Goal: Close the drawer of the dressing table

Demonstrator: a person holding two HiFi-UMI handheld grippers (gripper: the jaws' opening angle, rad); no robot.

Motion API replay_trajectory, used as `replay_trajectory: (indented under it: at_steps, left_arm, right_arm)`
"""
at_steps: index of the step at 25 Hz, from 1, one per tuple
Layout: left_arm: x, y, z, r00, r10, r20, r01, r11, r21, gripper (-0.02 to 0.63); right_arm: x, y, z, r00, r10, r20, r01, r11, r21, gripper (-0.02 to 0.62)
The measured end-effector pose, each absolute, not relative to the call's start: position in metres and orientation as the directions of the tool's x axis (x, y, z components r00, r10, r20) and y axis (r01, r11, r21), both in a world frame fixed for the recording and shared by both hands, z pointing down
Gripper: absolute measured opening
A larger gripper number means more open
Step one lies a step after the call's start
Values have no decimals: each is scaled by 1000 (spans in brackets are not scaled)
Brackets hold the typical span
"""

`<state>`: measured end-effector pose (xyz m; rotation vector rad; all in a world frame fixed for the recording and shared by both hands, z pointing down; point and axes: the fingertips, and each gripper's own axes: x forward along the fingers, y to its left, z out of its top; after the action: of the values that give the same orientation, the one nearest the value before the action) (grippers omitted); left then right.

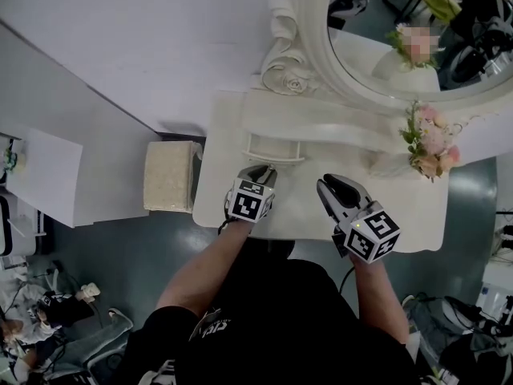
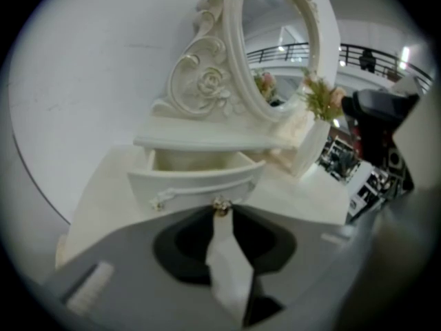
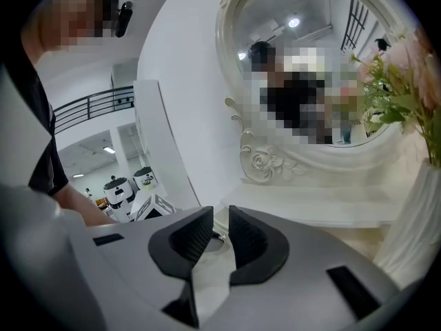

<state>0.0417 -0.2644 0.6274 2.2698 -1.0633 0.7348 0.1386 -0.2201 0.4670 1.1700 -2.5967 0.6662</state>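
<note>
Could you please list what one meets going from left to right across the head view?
A stool, left gripper (jaws closing, drawer knob between their tips), right gripper, flowers.

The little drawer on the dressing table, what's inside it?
The drawer is pulled open. Only its bare cream inner walls show, and nothing sticks up. Its front panel covers the bottom in the left gripper view, so small things could be hidden.

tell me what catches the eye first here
The big carved oval mirror stands out, top right in the head view. Below it the drawer stands open, with the left gripper at its knob, jaws closing round it. Pink flowers stand at right.
</note>
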Motion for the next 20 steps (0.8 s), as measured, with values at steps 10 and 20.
replay_trajectory:
  at_steps: [10,20]
  left_arm:
    - [41,-286,626,555,-508,659,-786,-579,216,94]
    - [46,-311,631,568,-496,657,-778,-583,232,92]
  right_arm:
    - [137,-219,466,-648,-657,385,-761,575,-301,61]
    - [146,-228,460,-613,-683,397,-790,546,-280,60]
